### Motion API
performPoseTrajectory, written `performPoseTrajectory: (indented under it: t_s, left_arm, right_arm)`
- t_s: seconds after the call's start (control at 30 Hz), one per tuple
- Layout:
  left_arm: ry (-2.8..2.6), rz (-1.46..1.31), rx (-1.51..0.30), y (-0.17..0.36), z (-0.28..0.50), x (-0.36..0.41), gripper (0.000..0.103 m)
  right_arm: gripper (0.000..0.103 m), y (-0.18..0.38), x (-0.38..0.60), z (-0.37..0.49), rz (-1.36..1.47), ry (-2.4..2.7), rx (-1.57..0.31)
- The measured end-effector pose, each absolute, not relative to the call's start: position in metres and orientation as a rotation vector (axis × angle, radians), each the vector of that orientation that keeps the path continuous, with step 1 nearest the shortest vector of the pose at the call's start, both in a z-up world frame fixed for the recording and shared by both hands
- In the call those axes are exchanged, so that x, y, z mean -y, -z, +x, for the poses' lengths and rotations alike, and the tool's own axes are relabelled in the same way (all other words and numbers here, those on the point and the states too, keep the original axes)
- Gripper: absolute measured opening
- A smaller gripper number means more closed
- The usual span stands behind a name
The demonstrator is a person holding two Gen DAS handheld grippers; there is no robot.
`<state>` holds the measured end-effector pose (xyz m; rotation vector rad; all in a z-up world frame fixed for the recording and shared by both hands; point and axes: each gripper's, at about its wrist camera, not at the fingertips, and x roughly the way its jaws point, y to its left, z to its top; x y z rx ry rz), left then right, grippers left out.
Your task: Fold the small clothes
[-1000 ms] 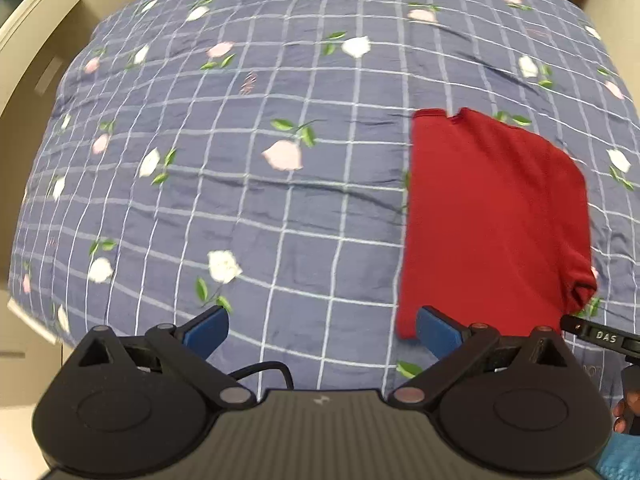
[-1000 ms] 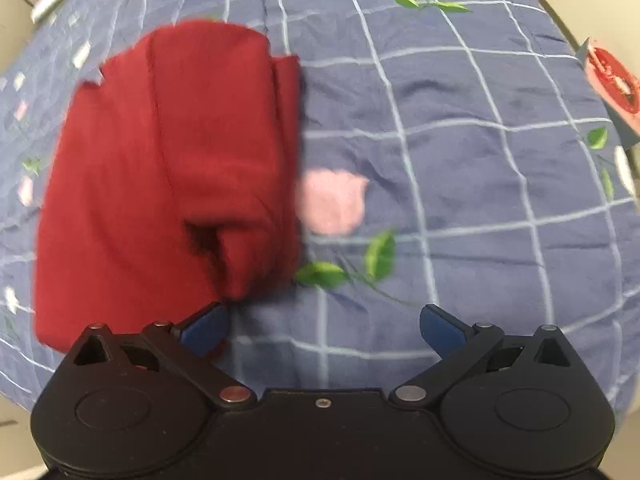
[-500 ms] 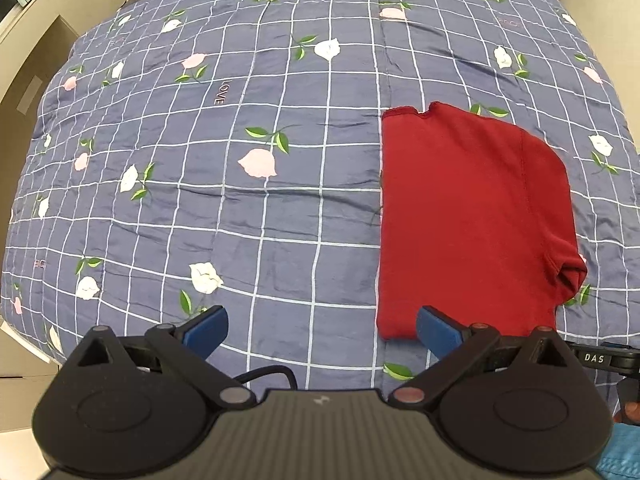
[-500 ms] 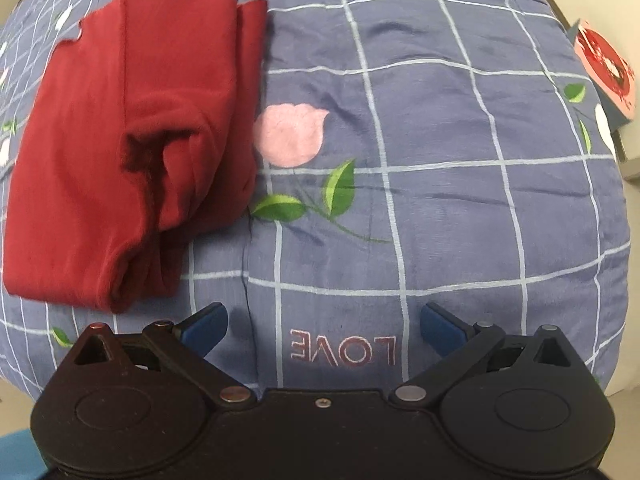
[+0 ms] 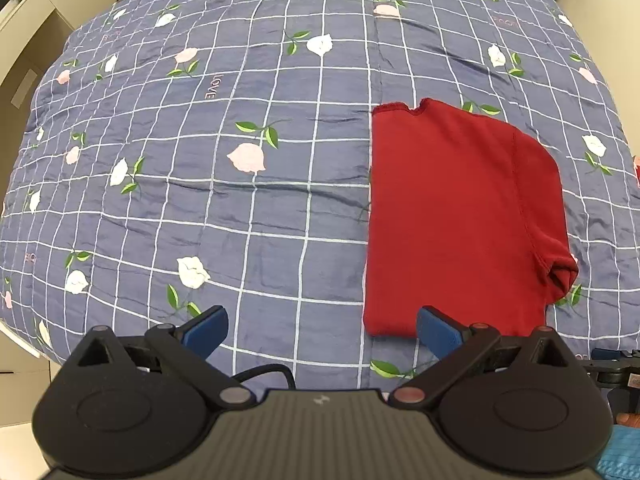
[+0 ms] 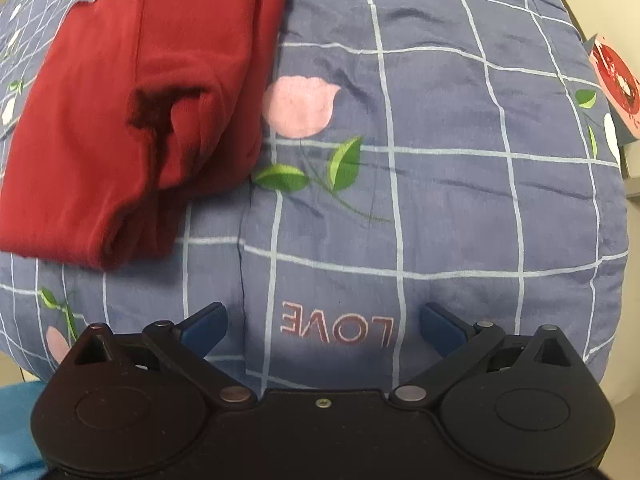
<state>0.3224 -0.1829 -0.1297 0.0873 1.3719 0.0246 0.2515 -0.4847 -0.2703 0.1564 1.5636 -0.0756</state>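
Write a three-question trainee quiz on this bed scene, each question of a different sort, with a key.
1. True or false: the left tongs are shut on the red garment.
2. Multiple choice: in the right wrist view, the red garment lies (A) between the right tongs, (B) up and to the left of them, on the quilt, (C) hanging off the bed edge.
3. Fill in: the pink word printed on the quilt just ahead of the right tongs reads ____.

Key: 1 false, both tongs stand open and empty; 2 B; 3 LOVE.
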Motion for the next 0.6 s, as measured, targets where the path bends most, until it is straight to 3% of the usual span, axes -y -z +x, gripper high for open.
performPoseTrajectory:
  t_s: [0.27,0.6]
  left_arm:
    - [-0.040,0.039,-1.406,0.146,0.320,0.182,0.102]
    - [-0.047,-0.050,-1.463,0.185,0.335,0.191,0.102]
  right_arm:
    - [0.103,0.272,0.482,0.239,0.110,0.027,-1.597]
    - [0.103,0.230,0.500,0.282,0.313,0.012,-1.436]
